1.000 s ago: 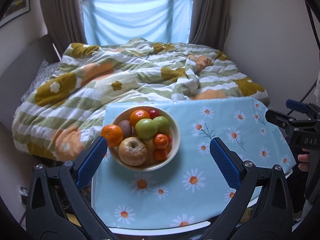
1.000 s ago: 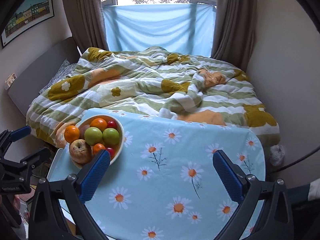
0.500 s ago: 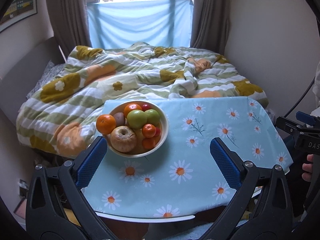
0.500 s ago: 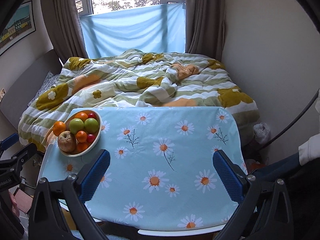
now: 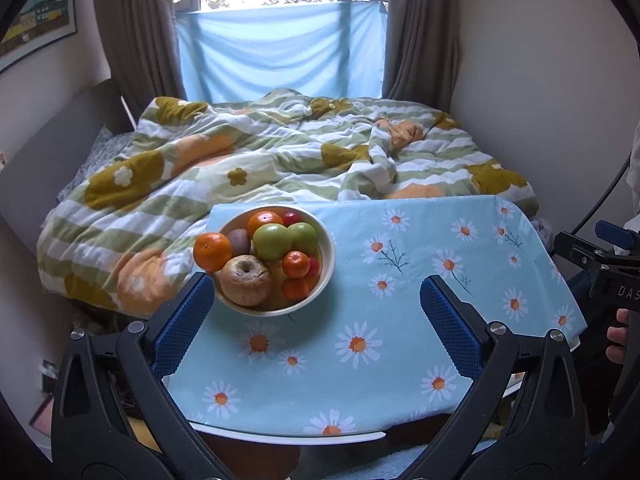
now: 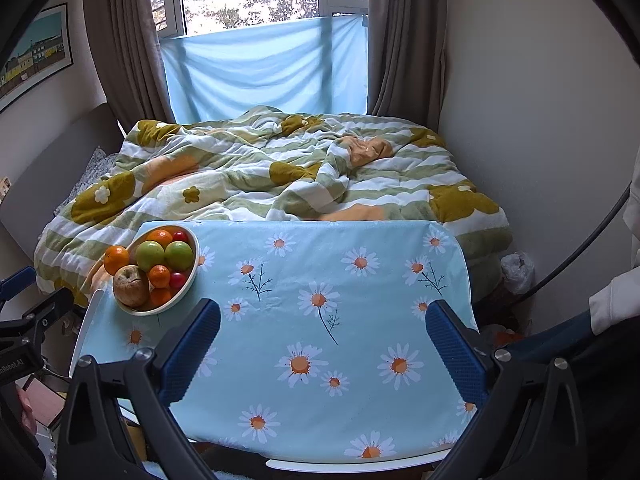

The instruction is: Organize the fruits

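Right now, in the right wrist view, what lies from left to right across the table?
Big orange perched on the bowl's left rim → white fruit bowl → bare daisy tablecloth to the right edge.

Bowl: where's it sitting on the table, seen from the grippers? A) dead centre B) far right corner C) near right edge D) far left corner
D: the bowl sits at the table's far left corner, by the bed, in the right wrist view; both grippers hang open and empty short of it.
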`<state>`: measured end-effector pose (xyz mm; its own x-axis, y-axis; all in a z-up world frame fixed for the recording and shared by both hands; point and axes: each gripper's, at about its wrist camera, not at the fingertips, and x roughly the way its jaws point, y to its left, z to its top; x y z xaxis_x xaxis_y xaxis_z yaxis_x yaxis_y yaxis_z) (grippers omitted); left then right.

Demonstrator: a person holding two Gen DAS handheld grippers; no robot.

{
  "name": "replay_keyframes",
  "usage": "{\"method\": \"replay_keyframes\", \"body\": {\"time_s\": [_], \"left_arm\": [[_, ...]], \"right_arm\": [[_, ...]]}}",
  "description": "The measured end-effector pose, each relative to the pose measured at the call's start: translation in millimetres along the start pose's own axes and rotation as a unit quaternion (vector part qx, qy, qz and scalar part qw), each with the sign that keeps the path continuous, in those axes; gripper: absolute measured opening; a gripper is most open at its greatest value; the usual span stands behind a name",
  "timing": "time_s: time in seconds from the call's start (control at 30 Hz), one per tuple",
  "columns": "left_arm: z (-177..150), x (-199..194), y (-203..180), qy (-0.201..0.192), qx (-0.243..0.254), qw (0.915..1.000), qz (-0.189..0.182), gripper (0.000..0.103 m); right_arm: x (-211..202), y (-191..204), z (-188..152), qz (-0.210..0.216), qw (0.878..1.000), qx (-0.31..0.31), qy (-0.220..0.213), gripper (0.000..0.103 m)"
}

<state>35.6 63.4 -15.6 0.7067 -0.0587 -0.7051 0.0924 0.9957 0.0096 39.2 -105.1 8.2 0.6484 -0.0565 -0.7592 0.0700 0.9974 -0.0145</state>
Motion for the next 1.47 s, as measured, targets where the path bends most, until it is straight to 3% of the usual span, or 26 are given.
{"method": "replay_keyframes", "body": {"time_s": [0.73, 1.0, 1.47], "left_arm": [[7, 4, 7, -0.001, -0.008, 0.9999, -0.011, 0.103], [6, 3, 11, -0.011, -0.011, 0.9998, 0.013, 0.103], [3, 1, 3, -0.025, 0.006, 0.9996, 0.01, 0.103]], "right_arm": [[0, -2, 2, -0.001, 1.0, 0.001, -0.002, 0.102], [-1, -2, 3, 0.0, 1.0, 0.001, -0.003, 0.102], [0, 0, 3, -0.001, 1.0, 0.0, -0.003, 0.102]]}}
